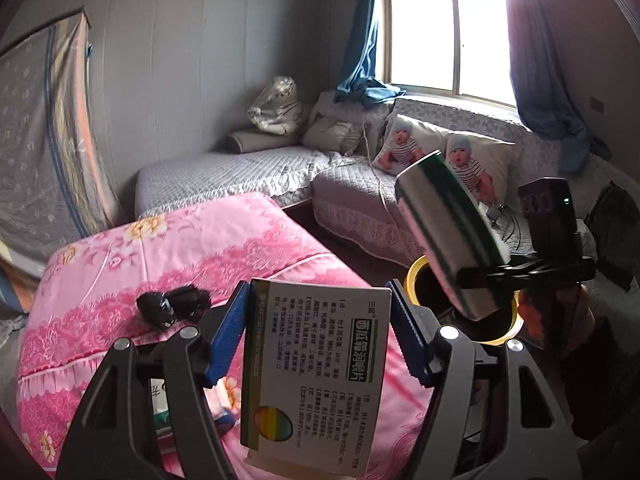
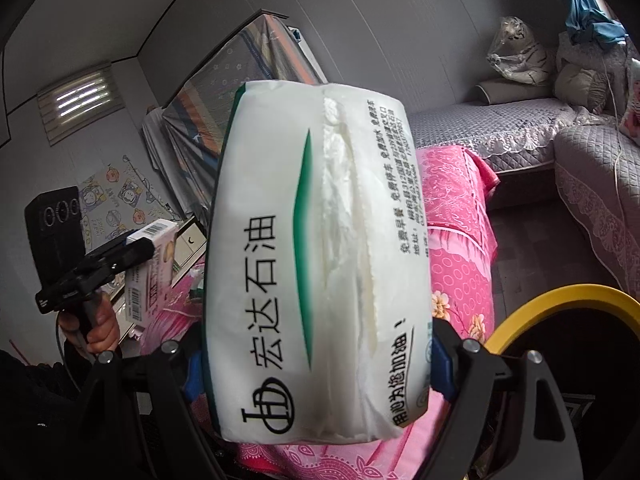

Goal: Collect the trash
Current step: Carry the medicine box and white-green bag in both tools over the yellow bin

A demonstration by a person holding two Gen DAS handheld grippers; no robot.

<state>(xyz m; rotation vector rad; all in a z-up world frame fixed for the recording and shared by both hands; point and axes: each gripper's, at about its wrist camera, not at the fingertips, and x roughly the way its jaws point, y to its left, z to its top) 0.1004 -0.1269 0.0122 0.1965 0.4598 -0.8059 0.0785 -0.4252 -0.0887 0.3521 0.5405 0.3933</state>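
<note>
My left gripper [image 1: 318, 336] is shut on a white medicine box [image 1: 316, 376] with green trim, held upright above the pink bedspread [image 1: 168, 252]. My right gripper [image 2: 316, 364] is shut on a white tissue pack [image 2: 316, 256] with green stripes and black characters. In the left wrist view the tissue pack [image 1: 448, 236] hangs tilted over the yellow-rimmed trash bin [image 1: 414, 276]. The bin rim [image 2: 560, 300] shows at the lower right of the right wrist view. The left gripper with the box [image 2: 150, 272] appears at the left there. A black crumpled wrapper [image 1: 172, 306] lies on the bedspread.
A grey quilted corner sofa [image 1: 240, 172] with baby-print pillows [image 1: 404, 144] and a wrapped plush tiger [image 1: 276, 106] stands under the window [image 1: 444, 36]. A folded mattress [image 1: 44, 132] leans on the left wall. A green-white packet [image 1: 160, 404] lies under my left gripper.
</note>
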